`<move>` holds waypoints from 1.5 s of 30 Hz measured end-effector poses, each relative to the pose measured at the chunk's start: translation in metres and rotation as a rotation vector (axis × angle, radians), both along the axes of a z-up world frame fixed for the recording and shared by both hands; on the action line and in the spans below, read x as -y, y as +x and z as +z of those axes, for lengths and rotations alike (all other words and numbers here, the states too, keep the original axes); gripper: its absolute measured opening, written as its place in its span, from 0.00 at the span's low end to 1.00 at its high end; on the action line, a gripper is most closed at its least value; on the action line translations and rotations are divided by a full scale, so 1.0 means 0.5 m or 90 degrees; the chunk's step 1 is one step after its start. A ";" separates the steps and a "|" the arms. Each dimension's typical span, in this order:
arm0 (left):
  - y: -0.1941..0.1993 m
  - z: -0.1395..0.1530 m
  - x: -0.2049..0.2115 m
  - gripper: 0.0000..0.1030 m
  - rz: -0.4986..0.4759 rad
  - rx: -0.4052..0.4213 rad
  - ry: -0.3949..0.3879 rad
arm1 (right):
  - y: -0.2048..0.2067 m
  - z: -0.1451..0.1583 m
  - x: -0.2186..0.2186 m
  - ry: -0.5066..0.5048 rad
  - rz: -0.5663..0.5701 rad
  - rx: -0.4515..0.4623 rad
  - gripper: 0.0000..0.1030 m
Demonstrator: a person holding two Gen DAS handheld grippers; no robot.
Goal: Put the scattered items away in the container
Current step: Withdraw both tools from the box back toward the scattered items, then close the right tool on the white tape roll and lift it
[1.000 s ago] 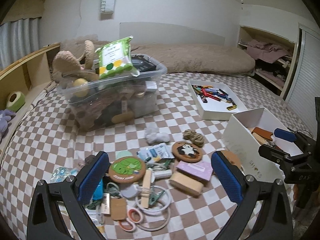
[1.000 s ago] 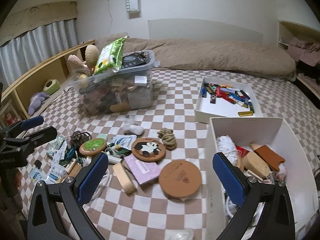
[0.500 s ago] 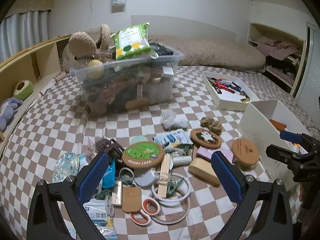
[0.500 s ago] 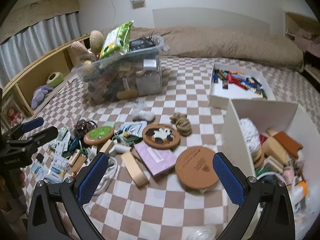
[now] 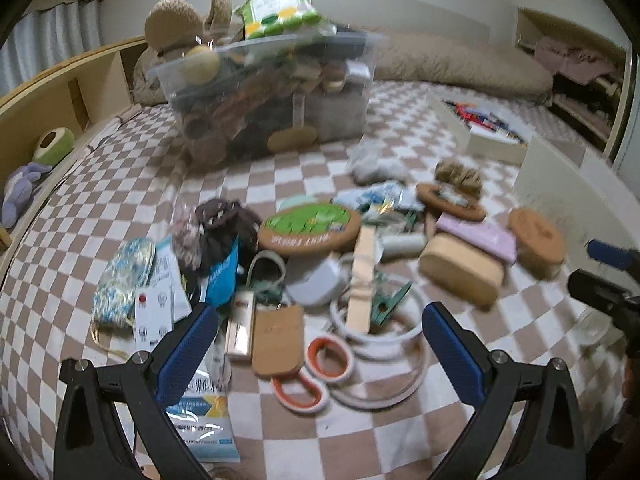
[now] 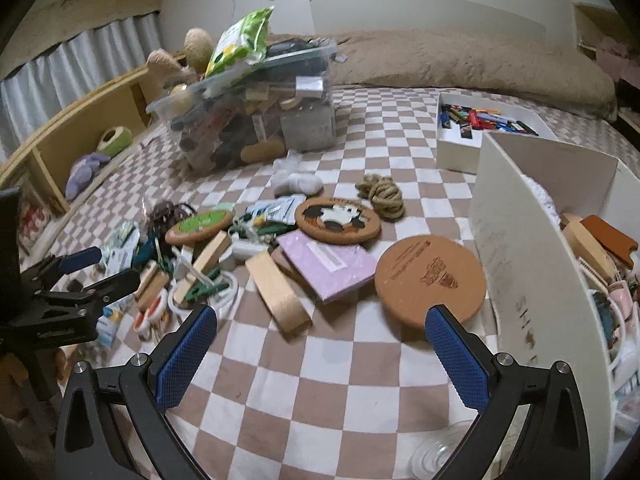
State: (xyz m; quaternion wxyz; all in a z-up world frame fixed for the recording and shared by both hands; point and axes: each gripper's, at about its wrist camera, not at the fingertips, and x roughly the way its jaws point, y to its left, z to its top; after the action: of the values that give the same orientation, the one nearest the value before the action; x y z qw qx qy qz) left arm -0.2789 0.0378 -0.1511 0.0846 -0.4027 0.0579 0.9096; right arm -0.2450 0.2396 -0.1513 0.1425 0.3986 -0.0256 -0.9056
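Many small items lie scattered on the checkered bedspread: a green round coaster (image 5: 309,226), a panda coaster (image 6: 337,219), a plain cork coaster (image 6: 430,280), a purple booklet (image 6: 325,260), a wooden block (image 6: 277,290), white rings (image 5: 380,332) and a rope knot (image 6: 380,196). The white container (image 6: 520,240) stands at the right, partly filled. My left gripper (image 5: 320,354) is open and empty, low over the near pile. My right gripper (image 6: 322,356) is open and empty, just short of the cork coaster and the block.
A clear plastic bin (image 5: 272,96) heaped with things stands at the back. A shallow white tray (image 6: 480,136) of small coloured items lies at the back right. A wooden shelf (image 6: 80,136) runs along the left. A clear cup (image 6: 440,452) lies near the right gripper.
Both grippers have moved forward and lower toward the scattered pile, so the items look larger. Both stay open and empty.
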 end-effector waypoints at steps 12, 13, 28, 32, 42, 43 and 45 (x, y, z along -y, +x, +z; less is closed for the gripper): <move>-0.001 -0.092 -0.007 1.00 0.005 0.042 -0.082 | 0.015 -0.063 0.056 0.026 0.035 0.054 1.00; -0.002 -0.100 -0.007 1.00 0.003 0.051 -0.081 | 0.015 -0.066 0.061 0.028 0.038 0.058 1.00; -0.026 -0.145 0.006 1.00 0.011 0.126 -0.039 | -0.024 -0.087 0.112 0.007 0.017 0.122 1.00; -0.020 -0.146 0.007 1.00 0.020 0.128 -0.038 | -0.036 -0.101 0.134 0.018 0.027 0.137 1.00; 0.018 -0.145 0.010 1.00 -0.014 0.138 -0.039 | -0.052 -0.130 0.179 0.047 0.053 0.163 1.00; 0.022 -0.145 0.008 1.00 -0.019 0.140 -0.040 | -0.050 -0.134 0.178 0.049 0.052 0.166 1.00; 0.033 -0.144 0.006 1.00 -0.028 0.143 -0.040 | -0.046 -0.143 0.173 0.055 0.049 0.167 1.00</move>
State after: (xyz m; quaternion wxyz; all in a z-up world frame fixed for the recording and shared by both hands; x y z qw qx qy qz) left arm -0.2626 0.0349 -0.2231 0.0982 -0.5029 0.0852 0.8545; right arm -0.2679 0.1532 -0.2225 0.1556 0.5201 0.0103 -0.8398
